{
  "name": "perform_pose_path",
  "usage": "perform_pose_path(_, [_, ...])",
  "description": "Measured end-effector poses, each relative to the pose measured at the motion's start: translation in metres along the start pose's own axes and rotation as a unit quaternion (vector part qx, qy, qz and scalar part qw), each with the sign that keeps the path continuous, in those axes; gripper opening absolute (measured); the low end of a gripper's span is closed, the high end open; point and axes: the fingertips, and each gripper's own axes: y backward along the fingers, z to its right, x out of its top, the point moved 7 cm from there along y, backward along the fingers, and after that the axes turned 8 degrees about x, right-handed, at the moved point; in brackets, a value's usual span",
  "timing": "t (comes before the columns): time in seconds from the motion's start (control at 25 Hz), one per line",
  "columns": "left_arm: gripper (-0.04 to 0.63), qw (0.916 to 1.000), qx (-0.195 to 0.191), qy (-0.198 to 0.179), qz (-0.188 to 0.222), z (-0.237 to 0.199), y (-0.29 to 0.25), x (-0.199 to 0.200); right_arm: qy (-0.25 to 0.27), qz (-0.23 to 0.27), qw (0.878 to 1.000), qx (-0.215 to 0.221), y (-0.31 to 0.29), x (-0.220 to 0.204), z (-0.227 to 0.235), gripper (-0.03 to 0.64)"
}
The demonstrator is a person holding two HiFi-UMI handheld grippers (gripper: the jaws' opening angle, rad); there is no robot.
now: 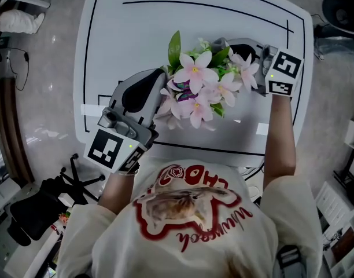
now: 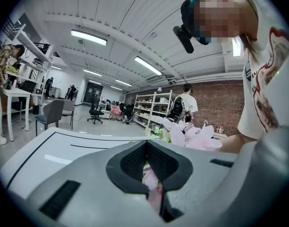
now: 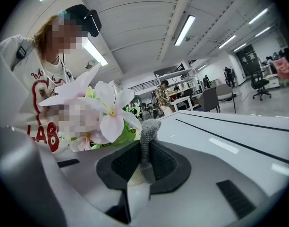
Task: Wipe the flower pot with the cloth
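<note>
Pink artificial flowers (image 1: 197,88) with green leaves stand mid-table; the blooms hide the flower pot under them. My left gripper (image 1: 163,90) reaches in from the left and is shut, with a pale pink strip of the flowers (image 2: 155,196) pinched between its pads. My right gripper (image 1: 233,50) comes in from the right, behind the blooms, and is shut on a grey knitted cloth (image 3: 147,143). The cloth (image 1: 220,43) sticks up out of the jaws beside a white-pink bloom (image 3: 109,115).
The white table (image 1: 142,33) has black lines and tape marks. A black office chair (image 1: 47,204) stands on the floor at the lower left. Other people, shelves and chairs are far off in the room.
</note>
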Motion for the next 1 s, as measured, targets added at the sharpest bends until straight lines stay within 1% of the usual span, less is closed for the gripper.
perform_pose_path(0.24, [0.003, 0.9999, -0.009, -0.009, 0.002, 0.0, 0.003, 0.006, -0.016, -0.005, 0.999, -0.031, 0.004, -0.004, -0.004, 0.051])
perform_pose_path(0.56, [0.003, 0.9997, -0.019, -0.008, 0.01, 0.001, 0.008, 0.009, -0.037, 0.0, 0.997, -0.063, 0.01, -0.008, -0.014, 0.051])
perform_pose_path(0.72, [0.003, 0.9996, -0.022, -0.01, 0.013, 0.0, 0.016, 0.01, -0.05, 0.0, 0.995, -0.089, 0.011, -0.01, -0.019, 0.051])
perform_pose_path(1.0, [0.003, 0.9995, -0.026, -0.015, 0.014, -0.002, 0.027, 0.01, -0.069, 0.012, 0.99, -0.12, 0.012, -0.016, -0.025, 0.051])
